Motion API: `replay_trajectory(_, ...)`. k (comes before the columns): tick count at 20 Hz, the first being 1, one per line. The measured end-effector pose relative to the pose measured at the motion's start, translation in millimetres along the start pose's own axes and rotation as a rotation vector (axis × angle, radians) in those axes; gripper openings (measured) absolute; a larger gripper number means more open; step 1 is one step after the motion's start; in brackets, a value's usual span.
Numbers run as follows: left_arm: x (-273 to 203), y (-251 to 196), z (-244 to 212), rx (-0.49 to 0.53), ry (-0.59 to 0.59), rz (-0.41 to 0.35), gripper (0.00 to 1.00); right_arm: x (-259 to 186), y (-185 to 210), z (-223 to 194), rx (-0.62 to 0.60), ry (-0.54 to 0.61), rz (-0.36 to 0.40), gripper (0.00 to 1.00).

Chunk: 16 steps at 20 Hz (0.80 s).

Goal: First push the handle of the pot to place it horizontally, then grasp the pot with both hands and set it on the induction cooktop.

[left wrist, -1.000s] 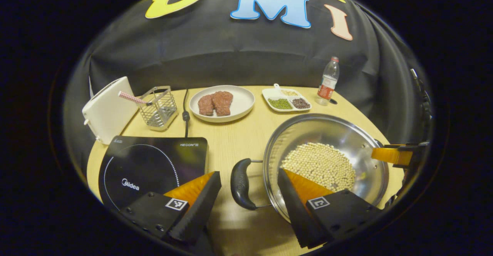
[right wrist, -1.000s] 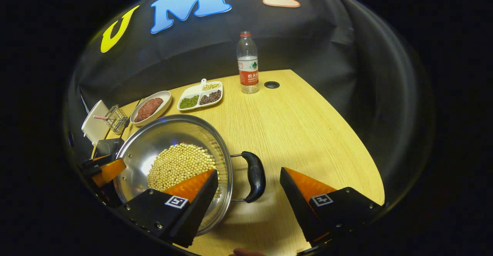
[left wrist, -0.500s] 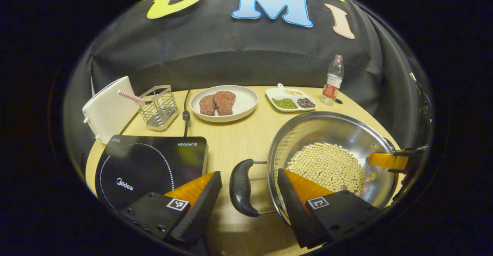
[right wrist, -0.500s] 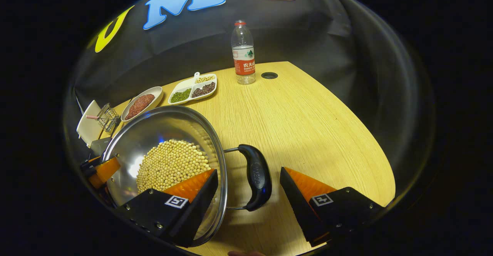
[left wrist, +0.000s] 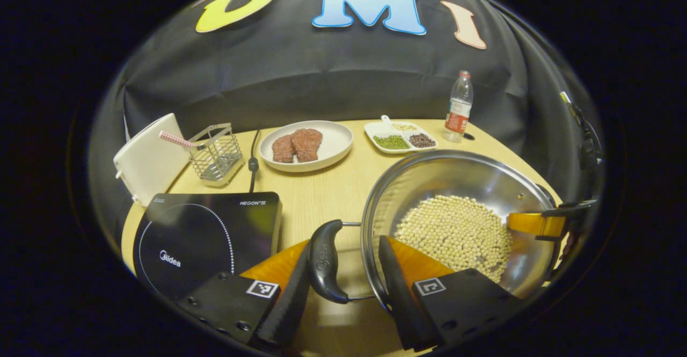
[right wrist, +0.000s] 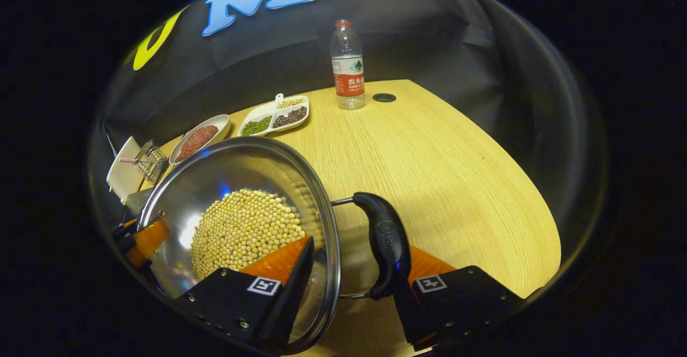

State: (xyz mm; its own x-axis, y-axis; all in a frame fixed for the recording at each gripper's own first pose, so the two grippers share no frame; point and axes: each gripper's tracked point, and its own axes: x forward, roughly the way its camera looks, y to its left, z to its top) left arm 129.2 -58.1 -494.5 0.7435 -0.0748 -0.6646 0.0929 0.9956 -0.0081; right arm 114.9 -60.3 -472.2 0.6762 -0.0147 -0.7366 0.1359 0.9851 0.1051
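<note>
The pot (left wrist: 483,174), a wide steel pan with a heap of pale beans (left wrist: 456,231) in its bottom, is over the wooden bench (left wrist: 322,196), just beside the induction cooktop (left wrist: 204,233) and not on it; whether its base touches the bench cannot be told. In the left gripper view the left tongs (left wrist: 343,241) straddle the pot's near side handle (left wrist: 323,260). One finger lies against the outer face of that dark grip and the other reaches inside the pot, close to the rim. The gap between them is narrow, but whether the inner finger presses the wall cannot be told. The right tongs (right wrist: 359,244) sit the same way at the opposite handle (right wrist: 387,244): one finger touches the grip from outside, the other is down inside the pot near the beans, and its contact with the wall is hidden. Both handles stand level, out from the rim. Beyond the pot, toward the cloth wall, sit a plate (left wrist: 335,145) carrying two pieces of meat, a divided dish (left wrist: 400,131) of beans and a water bottle (left wrist: 458,110). Past the cooktop from the pot stand a wire basket (left wrist: 217,150) and a white appliance (left wrist: 147,158).
</note>
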Motion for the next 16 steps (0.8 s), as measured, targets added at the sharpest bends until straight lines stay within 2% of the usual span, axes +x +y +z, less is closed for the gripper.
replay_trajectory(1, 0.5, 0.2, 1.6, -0.008, -0.001, 0.002, 0.77, -1.5, 0.7, 0.1, 0.027, 0.002, 0.014, 0.68)
replay_trajectory(2, 0.5, 0.3, 1.4, -0.009, -0.002, 0.002, 0.75, -0.9, 1.5, -1.8, 0.029, 0.003, 0.011, 0.66)
replay_trajectory(3, 0.5, 1.3, 0.4, -0.017, 0.0, 0.005, 0.75, -4.2, 6.4, -0.9, 0.042, -0.007, 0.046, 0.65)
replay_trajectory(4, -2.9, -4.4, 0.1, -0.042, 0.004, -0.008, 0.72, -6.5, 11.5, -1.0, 0.07, 0.003, 0.024, 0.53)
replay_trajectory(5, -0.1, -1.6, 2.2, -0.032, -0.009, -0.01, 0.74, -16.5, 12.2, -1.7, 0.044, -0.003, 0.005, 0.4)
replay_trajectory(6, 0.5, -1.5, 2.6, -0.024, -0.005, -0.008, 0.75, -4.8, 13.5, -9.0, -0.009, 0.0, -0.015, 0.27)
replay_trajectory(7, -0.1, 0.5, 4.1, -0.036, -0.009, -0.006, 0.68, -5.9, 13.8, -9.9, -0.033, -0.004, -0.021, 0.27)
replay_trajectory(9, 3.3, 0.9, 5.6, -0.055, -0.01, -0.011, 0.72, -5.3, 14.0, -11.2, -0.046, 0.018, -0.009, 0.27)
replay_trajectory(10, 3.6, 3.8, 5.7, -0.052, -0.014, -0.011, 0.72, -5.9, 8.5, -9.9, -0.073, 0.025, -0.018, 0.31)
replay_trajectory(11, 3.8, 4.4, 5.6, -0.049, -0.014, -0.009, 0.71, -5.7, 4.8, -9.9, -0.085, 0.034, -0.019, 0.44)
replay_trajectory(12, 6.0, 4.5, 6.7, -0.047, -0.017, -0.009, 0.72, -5.9, 5.3, -10.8, -0.082, 0.042, -0.012, 0.61)
replay_trajectory(14, 6.1, 4.7, 6.8, -0.054, -0.018, -0.01, 0.71, -5.8, 1.8, -9.7, -0.069, 0.061, -0.002, 0.76)
replay_trajectory(16, 7.1, 5.0, 7.1, -0.05, -0.019, -0.012, 0.68, -5.1, -1.9, -9.2, -0.066, 0.071, -0.001, 0.8)
